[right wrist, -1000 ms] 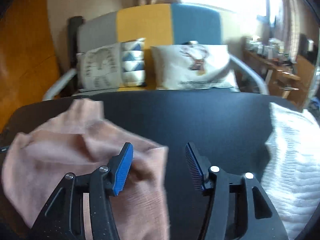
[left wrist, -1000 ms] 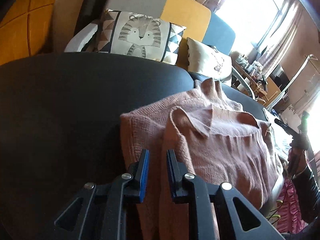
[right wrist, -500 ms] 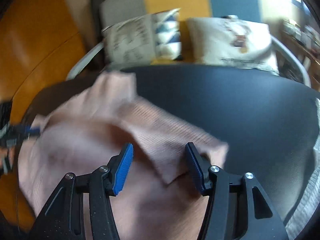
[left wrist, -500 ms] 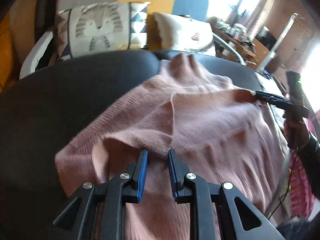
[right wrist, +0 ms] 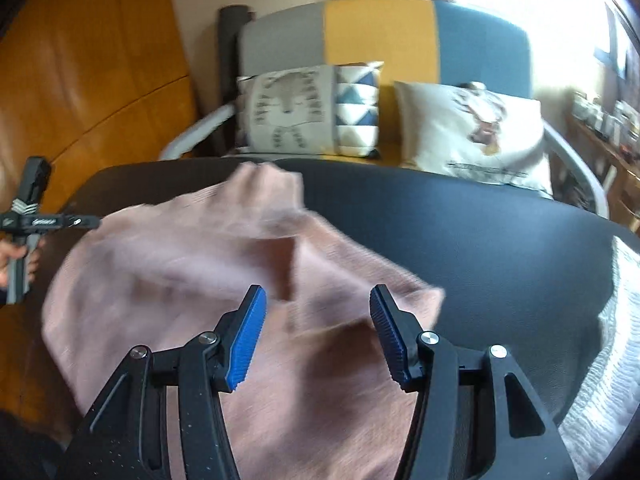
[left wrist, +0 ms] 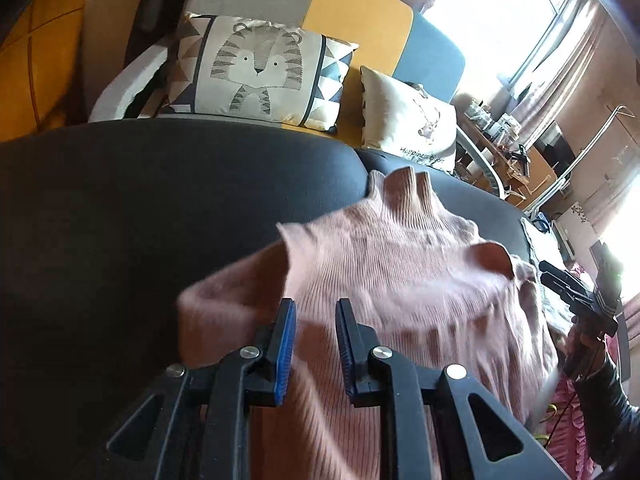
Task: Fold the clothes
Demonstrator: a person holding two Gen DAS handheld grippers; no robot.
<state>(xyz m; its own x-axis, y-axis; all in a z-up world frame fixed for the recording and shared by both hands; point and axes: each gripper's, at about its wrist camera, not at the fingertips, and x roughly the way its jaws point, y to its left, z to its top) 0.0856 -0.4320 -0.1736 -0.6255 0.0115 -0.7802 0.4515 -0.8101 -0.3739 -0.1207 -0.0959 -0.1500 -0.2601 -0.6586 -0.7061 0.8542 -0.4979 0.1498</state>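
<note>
A pink knitted sweater (left wrist: 400, 280) lies on the black table (left wrist: 160, 200), its ribbed collar pointing away toward the sofa. It also shows in the right wrist view (right wrist: 200, 264), blurred by motion. My left gripper (left wrist: 314, 316) hovers over the sweater's near left part with its jaws slightly apart and nothing between them. My right gripper (right wrist: 316, 312) is wide open over the sweater's right sleeve area, holding nothing. The right gripper also shows at the sweater's right edge in the left wrist view (left wrist: 576, 292), and the left gripper at the far left in the right wrist view (right wrist: 48, 222).
A white knitted garment (right wrist: 608, 360) lies on the table's right side. Behind the table stands a grey, yellow and blue sofa (left wrist: 360, 28) with a tiger cushion (left wrist: 256, 68) and a white cushion (left wrist: 408, 120). A cluttered desk (left wrist: 512, 148) stands at the far right.
Both grippers have shifted over the sweater. The left side of the sweater now lies folded in flatter than before. The left jaws have opened slightly; the right jaws stay wide open.
</note>
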